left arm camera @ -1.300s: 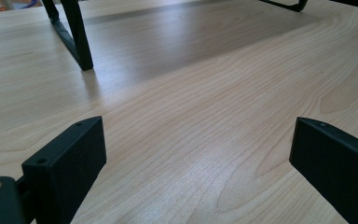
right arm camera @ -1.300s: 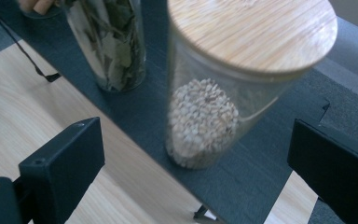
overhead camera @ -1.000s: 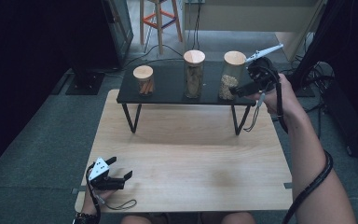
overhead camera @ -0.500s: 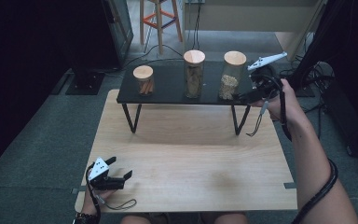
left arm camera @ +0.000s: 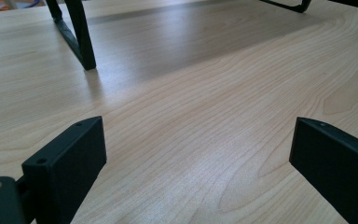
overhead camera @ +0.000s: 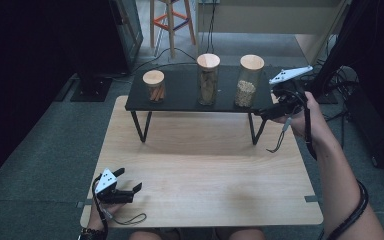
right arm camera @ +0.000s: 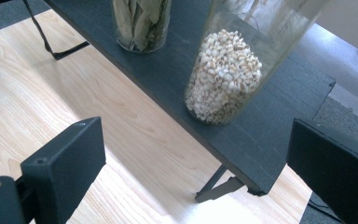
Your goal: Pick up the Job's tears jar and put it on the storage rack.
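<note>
A low black shelf (overhead camera: 180,97) on thin legs stands at the far half of the wooden surface (overhead camera: 205,170), and everything else sits relative to it. Three glass jars with round wooden lids stand in a row on top of the shelf: a short jar of cinnamon sticks (overhead camera: 154,86) toward its left end, a tall jar of dried leaves (overhead camera: 208,79) near the middle, and a tall jar of pale beans (overhead camera: 247,81) toward its right end. The right gripper (overhead camera: 266,112) hangs in the air just off the right end of the shelf, near the jar of pale beans but not touching it, with its jaws spread wide and nothing between them; in the right gripper view that jar (right arm camera: 226,77) stands upright ahead of the open jaws, with the jar of dried leaves (right arm camera: 142,23) farther along the shelf. The left gripper (overhead camera: 129,181) rests low at the near left corner of the surface, well apart from the shelf, its jaws also wide and empty; the left gripper view looks across bare wood toward one shelf leg (left arm camera: 77,35).
</note>
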`<state>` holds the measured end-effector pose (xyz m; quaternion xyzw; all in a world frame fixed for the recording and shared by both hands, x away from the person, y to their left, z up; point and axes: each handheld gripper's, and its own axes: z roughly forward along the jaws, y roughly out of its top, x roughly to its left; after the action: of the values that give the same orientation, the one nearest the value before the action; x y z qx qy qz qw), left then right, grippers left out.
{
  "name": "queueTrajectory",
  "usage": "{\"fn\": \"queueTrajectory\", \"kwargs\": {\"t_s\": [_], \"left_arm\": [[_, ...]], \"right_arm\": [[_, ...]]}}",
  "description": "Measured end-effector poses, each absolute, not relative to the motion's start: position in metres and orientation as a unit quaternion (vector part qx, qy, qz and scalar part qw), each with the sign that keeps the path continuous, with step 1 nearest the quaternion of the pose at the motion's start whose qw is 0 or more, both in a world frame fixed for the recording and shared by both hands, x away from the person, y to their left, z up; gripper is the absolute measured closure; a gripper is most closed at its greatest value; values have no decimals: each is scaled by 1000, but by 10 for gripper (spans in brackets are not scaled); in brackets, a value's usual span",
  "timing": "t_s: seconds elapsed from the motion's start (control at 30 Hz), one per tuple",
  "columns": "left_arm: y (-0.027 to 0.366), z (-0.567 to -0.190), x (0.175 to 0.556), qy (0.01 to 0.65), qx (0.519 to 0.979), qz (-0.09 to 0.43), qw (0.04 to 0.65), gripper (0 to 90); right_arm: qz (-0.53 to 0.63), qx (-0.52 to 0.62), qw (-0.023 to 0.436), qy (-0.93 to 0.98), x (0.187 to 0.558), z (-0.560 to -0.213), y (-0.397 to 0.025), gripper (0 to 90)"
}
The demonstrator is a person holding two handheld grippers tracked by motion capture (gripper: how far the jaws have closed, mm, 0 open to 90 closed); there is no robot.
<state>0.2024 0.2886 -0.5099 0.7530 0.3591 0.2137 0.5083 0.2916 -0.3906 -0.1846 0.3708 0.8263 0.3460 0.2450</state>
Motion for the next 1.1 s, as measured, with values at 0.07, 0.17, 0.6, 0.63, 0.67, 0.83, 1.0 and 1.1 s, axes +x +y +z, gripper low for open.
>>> {"fn": "queueTrajectory", "kwargs": {"t_s": [0.07, 0.17, 0.6, 0.63, 0.67, 0.83, 1.0, 1.1], "left_arm": [[289, -510, 202, 359, 753, 214, 508, 39], [289, -510, 202, 360, 753, 214, 508, 39], [288, -510, 201, 359, 754, 214, 507, 39], [288, -509, 201, 359, 754, 214, 506, 39], [288, -509, 201, 360, 754, 215, 506, 39], [287, -509, 201, 359, 755, 215, 505, 39], [287, -509, 201, 359, 755, 217, 504, 39], [287, -509, 201, 359, 755, 217, 504, 39]], "right_arm": [[347, 370, 246, 826, 288, -187, -393, 40], [346, 372, 248, 825, 284, -191, -396, 40], [347, 378, 256, 820, 262, -211, -411, 42], [347, 377, 256, 820, 260, -212, -412, 42], [347, 378, 255, 820, 259, -213, -413, 42], [347, 375, 256, 820, 253, -221, -415, 42], [347, 371, 259, 822, 248, -230, -418, 42], [351, 371, 261, 819, 244, -234, -422, 42]]}}
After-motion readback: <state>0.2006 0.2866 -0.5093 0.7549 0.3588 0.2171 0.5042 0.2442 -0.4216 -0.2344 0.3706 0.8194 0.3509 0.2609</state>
